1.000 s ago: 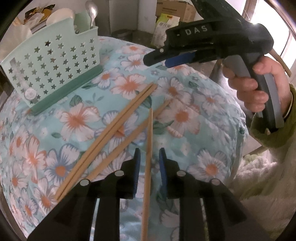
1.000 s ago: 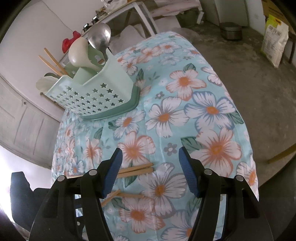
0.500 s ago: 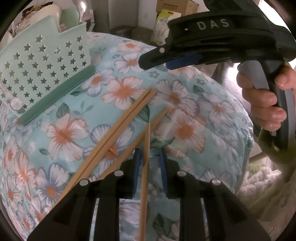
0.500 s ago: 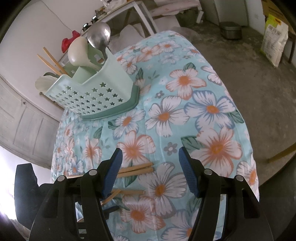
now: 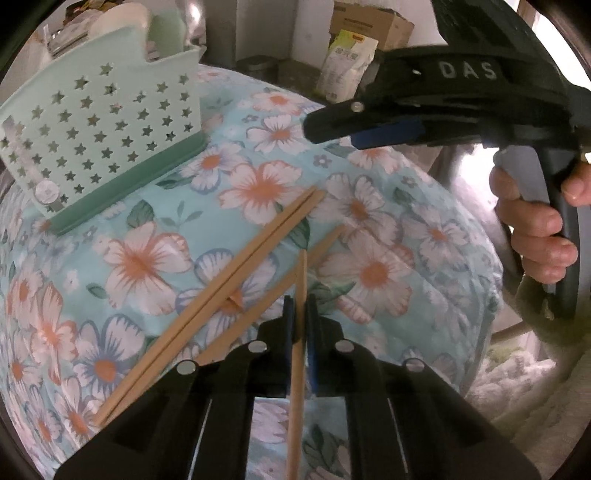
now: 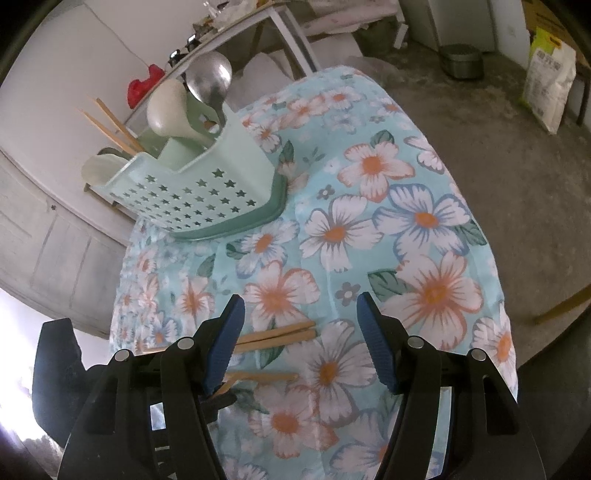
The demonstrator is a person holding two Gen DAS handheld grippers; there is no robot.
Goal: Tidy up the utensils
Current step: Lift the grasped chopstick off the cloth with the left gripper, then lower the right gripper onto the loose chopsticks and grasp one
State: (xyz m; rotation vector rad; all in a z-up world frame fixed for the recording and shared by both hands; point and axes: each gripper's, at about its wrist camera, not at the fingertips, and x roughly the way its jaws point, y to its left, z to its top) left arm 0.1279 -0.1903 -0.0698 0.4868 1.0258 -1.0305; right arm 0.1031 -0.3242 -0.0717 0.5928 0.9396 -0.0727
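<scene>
Several wooden chopsticks lie on the floral tablecloth (image 5: 155, 221). My left gripper (image 5: 300, 314) is closing its jaws on one chopstick (image 5: 302, 273), and the blue pads press its sides. A pair of chopsticks (image 5: 236, 280) lies just left of it, and another chopstick (image 5: 325, 243) crosses under its tip. The mint star-punched caddy (image 5: 99, 140) stands at the far left; it holds a ladle (image 6: 208, 79), a white spoon (image 6: 168, 110) and two chopsticks (image 6: 110, 125). My right gripper (image 6: 299, 332) hangs open over the cloth, with nothing between its fingers, above the chopstick tips (image 6: 280, 334).
A person's hand (image 5: 535, 229) holds the right gripper's handle at the table's right side. The cloth drops off to a concrete floor with a yellow-green sack (image 6: 550, 92) and a metal pot (image 6: 461, 61). A cardboard box (image 5: 369, 22) stands behind.
The left gripper slid forward along the chopstick and its jaws came together on it. The right gripper stayed where it was, still open.
</scene>
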